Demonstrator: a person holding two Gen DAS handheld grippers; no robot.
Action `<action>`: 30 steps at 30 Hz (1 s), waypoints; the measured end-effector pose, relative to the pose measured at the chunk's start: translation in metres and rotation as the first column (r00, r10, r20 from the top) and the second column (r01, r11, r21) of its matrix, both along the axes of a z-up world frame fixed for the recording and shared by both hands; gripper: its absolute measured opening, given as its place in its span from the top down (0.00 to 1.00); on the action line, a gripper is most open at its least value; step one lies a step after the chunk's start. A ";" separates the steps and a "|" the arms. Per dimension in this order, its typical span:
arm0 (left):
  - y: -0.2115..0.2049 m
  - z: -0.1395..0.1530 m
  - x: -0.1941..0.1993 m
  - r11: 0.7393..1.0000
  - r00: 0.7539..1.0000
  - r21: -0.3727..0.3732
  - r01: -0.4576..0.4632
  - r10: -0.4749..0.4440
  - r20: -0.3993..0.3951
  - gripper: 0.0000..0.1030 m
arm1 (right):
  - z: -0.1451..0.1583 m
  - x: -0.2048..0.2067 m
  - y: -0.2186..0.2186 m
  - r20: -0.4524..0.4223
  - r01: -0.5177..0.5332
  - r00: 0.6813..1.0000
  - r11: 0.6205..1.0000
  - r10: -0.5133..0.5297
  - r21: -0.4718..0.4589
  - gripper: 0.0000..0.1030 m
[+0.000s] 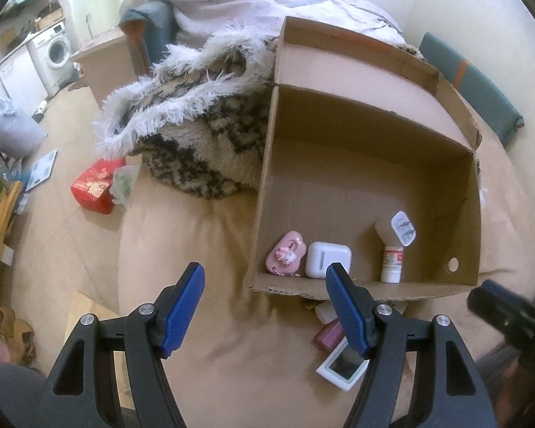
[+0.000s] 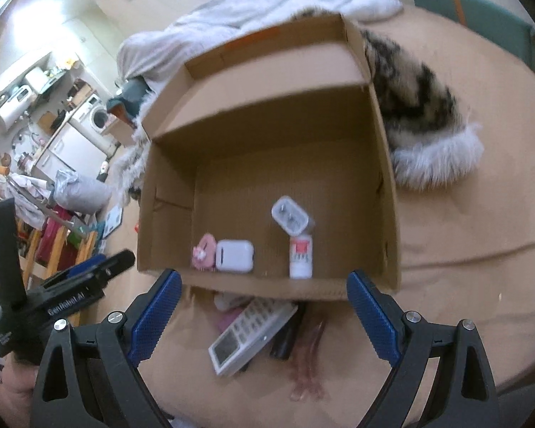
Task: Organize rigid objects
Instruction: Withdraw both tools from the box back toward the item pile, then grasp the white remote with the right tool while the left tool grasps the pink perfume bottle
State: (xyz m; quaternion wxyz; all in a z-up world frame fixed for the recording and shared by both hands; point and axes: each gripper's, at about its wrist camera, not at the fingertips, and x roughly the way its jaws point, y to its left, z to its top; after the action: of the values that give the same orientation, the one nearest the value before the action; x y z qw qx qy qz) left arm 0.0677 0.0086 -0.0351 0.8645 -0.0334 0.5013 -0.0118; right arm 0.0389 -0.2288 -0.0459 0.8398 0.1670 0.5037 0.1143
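An open cardboard box (image 1: pixel 367 164) (image 2: pixel 267 142) lies on a tan bed sheet. Along its near wall sit a pink case (image 1: pixel 285 254) (image 2: pixel 205 251), a white earbud case (image 1: pixel 327 259) (image 2: pixel 234 255), a small white bottle (image 1: pixel 391 260) (image 2: pixel 300 256) and a white charger plug (image 1: pixel 403 229) (image 2: pixel 290 214). In front of the box lie a white remote (image 2: pixel 249 331) (image 1: pixel 342 365), a dark object (image 2: pixel 285 339) and a clear pinkish item (image 2: pixel 308 367). My left gripper (image 1: pixel 265 281) is open above the sheet, nothing between its fingers. My right gripper (image 2: pixel 264 287) is open over the remote.
A furry patterned blanket (image 1: pixel 199 149) (image 2: pixel 421 107) and a white duvet (image 1: pixel 232 3) lie behind and beside the box. On the floor left of the bed are a red packet (image 1: pixel 96 187) and a grey bag (image 1: pixel 10 130). A washing machine (image 1: pixel 53 50) stands far back.
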 end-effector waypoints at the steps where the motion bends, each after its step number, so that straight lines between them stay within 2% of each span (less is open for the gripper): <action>1: 0.002 -0.002 0.000 1.000 1.000 0.006 -0.001 0.001 -0.010 0.34 | -0.004 0.001 0.003 -0.030 -0.004 1.000 1.000 0.004 0.008 0.04; 5: 0.012 -0.012 0.003 0.998 0.996 -0.040 -0.043 0.039 -0.078 0.34 | -0.028 0.002 0.016 -0.185 -0.003 0.983 0.998 0.014 0.060 0.04; 7: 0.016 -0.017 0.003 0.996 0.993 -0.051 -0.071 0.066 -0.097 0.34 | -0.044 0.001 0.022 -0.265 0.016 0.964 0.989 0.024 0.150 0.13; 8: 0.018 -0.019 0.003 0.996 0.992 -0.048 -0.078 0.073 -0.106 0.34 | -0.052 0.000 0.025 -0.305 0.034 0.952 0.981 0.026 0.191 0.26; 9: 0.018 -0.021 0.003 0.996 0.991 -0.038 -0.077 0.072 -0.116 0.34 | -0.060 -0.001 0.028 -0.341 0.059 0.940 0.975 0.018 0.213 0.35; 11: 0.019 -0.024 0.002 0.997 0.990 -0.020 -0.071 0.068 -0.125 0.34 | -0.073 -0.003 0.034 -0.384 0.090 0.923 0.969 0.006 0.231 0.45; 15: 0.023 -0.023 -0.001 0.997 0.989 -0.028 -0.078 0.074 -0.130 0.34 | -0.104 -0.005 0.047 -0.470 0.134 0.882 0.970 -0.023 0.204 0.49; 19: 0.024 -0.022 -0.003 0.996 0.988 -0.052 -0.075 0.068 -0.138 0.34 | -0.120 0.000 0.057 -0.487 0.144 0.872 0.976 -0.048 0.161 0.49; 22: 0.025 -0.021 -0.006 0.996 0.989 -0.045 -0.071 0.064 -0.130 0.34 | -0.112 0.004 0.057 -0.429 0.180 0.898 0.971 -0.096 0.160 0.61; 25: 0.026 -0.023 -0.006 0.996 0.988 -0.044 -0.078 0.072 -0.134 0.34 | -0.107 0.010 0.064 -0.392 0.171 0.916 0.965 -0.083 0.197 0.62; 28: 0.025 -0.027 -0.004 0.996 0.986 -0.040 -0.084 0.077 -0.147 0.34 | -0.118 0.019 0.077 -0.411 0.166 0.907 0.976 -0.094 0.143 0.61; 30: 0.024 -0.029 -0.003 0.996 0.986 -0.027 -0.085 0.081 -0.146 0.34 | -0.123 0.020 0.079 -0.425 0.186 0.897 0.975 -0.119 0.118 0.65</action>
State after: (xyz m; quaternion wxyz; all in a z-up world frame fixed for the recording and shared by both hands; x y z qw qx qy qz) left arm 0.0643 0.0328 -0.0640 0.8248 -0.0694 0.5608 0.0184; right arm 0.0586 -0.1495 -0.1694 0.7042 0.2915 0.6455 0.0490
